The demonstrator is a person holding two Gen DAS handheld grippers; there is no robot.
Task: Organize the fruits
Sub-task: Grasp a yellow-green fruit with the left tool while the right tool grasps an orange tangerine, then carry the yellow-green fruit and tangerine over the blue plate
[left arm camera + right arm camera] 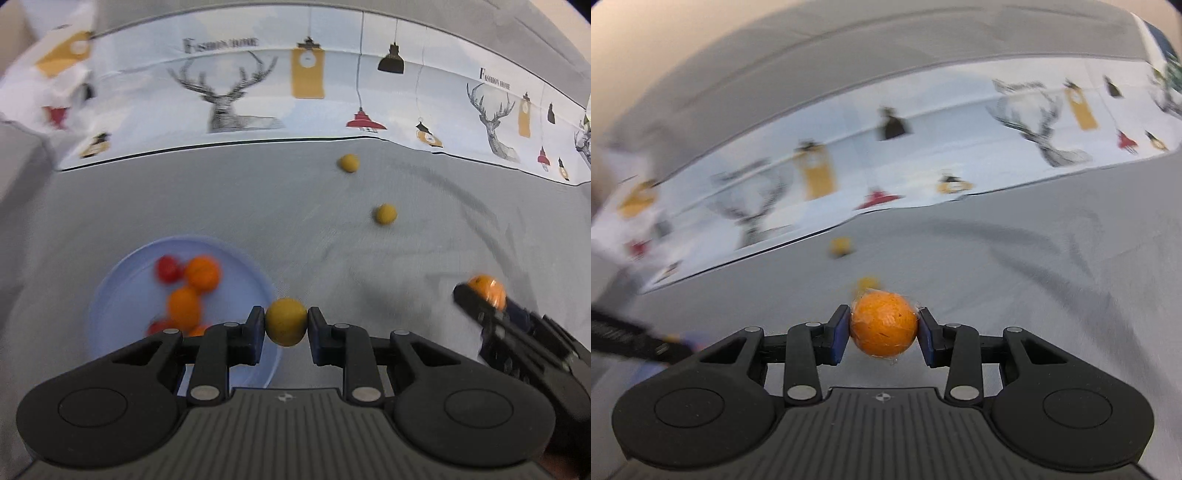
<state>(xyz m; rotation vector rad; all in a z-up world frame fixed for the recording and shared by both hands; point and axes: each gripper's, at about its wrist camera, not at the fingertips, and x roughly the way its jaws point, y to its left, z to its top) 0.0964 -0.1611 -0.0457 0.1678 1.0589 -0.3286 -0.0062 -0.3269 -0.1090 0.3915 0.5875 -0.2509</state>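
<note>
**Two fruits in hand, a crowded plate ahead**

My left gripper (286,322) pinches a yellow fruit (286,322) between its fingers (255,325), held just past the near right rim of the pale blue plate (110,288). My right gripper (884,325) clamps an orange (884,324) that seems to be wrapped in clear film; in the left wrist view it hovers well off to the right, above the grey cloth (258,203).

The plate already carries a cluster of oranges (201,272) and red fruits (168,268), bunched toward its middle and near side. Two more yellow fruits lie loose on the cloth, one nearer (385,214) and one (349,163) close to the printed sheet (258,92) with its deer and lamps.

The risks, as I judge them: round fruit rolls. If I release the yellow one over the rim rather than well inside it, it may tip out and run across the cloth. Dropped from height onto the cluster, it could knock a neighbour over the shallow edge. The film on the orange looks slick, so a loosened squeeze in transit could let it slip. Both grippers heading for one plate could also collide. Heavy blur suggests fast motion, which would worsen each of these.
</note>
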